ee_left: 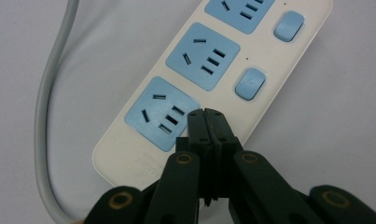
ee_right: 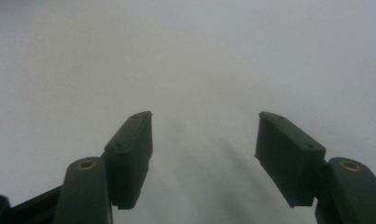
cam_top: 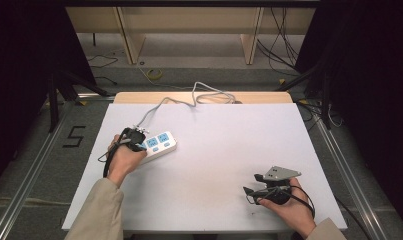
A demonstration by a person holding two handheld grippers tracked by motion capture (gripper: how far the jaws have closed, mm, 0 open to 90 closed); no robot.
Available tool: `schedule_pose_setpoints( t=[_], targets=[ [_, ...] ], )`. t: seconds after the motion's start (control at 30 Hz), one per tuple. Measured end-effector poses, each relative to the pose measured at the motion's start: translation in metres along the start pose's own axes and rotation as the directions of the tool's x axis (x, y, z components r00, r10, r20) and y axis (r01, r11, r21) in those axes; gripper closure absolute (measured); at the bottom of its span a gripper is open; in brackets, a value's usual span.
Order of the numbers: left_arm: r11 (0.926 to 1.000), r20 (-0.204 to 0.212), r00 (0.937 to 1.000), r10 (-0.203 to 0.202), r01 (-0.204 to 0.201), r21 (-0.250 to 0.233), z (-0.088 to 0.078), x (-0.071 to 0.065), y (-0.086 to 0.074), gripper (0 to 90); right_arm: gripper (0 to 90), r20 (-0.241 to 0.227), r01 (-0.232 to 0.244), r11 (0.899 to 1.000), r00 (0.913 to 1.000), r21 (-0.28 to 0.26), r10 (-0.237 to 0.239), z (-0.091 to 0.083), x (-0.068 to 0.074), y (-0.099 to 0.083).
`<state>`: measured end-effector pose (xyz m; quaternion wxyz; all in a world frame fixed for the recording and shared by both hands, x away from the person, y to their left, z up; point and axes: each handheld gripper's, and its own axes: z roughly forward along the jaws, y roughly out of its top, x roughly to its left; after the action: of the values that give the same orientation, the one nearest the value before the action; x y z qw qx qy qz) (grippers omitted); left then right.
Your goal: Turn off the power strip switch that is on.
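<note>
A cream power strip (cam_top: 158, 145) with blue sockets and blue switches lies on the white table, left of centre. Its grey cable (cam_top: 199, 95) runs off toward the far edge. In the left gripper view the strip (ee_left: 288, 65) shows three sockets and two switches. My left gripper (ee_left: 205, 113) is shut with nothing between its jaws; its tips hover at the near end of the strip, beside the nearest socket (ee_left: 161, 113). In the high view the left gripper (cam_top: 134, 141) sits over the strip's left end. My right gripper (ee_right: 204, 126) stands open over bare table, at the near right (cam_top: 250, 191).
The white table top (cam_top: 229, 150) has free room across its middle and far right. Beyond the far edge lie floor cables (cam_top: 154, 74) and wooden furniture legs (cam_top: 250, 35). Metal rails run along both sides of the table.
</note>
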<state>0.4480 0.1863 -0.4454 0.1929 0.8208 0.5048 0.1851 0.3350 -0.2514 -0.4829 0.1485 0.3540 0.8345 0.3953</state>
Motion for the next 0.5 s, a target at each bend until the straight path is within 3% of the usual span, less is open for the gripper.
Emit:
schedule_pose_setpoints(
  t=[0.33, 0.5],
  targets=[
    [1.0000, 0.002, 1.0000, -0.002, 0.002, 0.005, 0.0001, 0.0002, 0.0005, 89.9, 37.2, -0.001, 0.002, 1.000, 1.0000, 0.001, -0.002, 0.0000, 0.0002, 0.0001],
    [0.9998, -0.009, 0.9998, 0.018, -0.018, 0.011, 0.0004, -0.0012, 0.0014, 89.9, 37.2, -0.001, 0.003, 1.000, 1.0000, 0.001, -0.003, 0.0003, 0.0004, 0.0002]
  ],
)
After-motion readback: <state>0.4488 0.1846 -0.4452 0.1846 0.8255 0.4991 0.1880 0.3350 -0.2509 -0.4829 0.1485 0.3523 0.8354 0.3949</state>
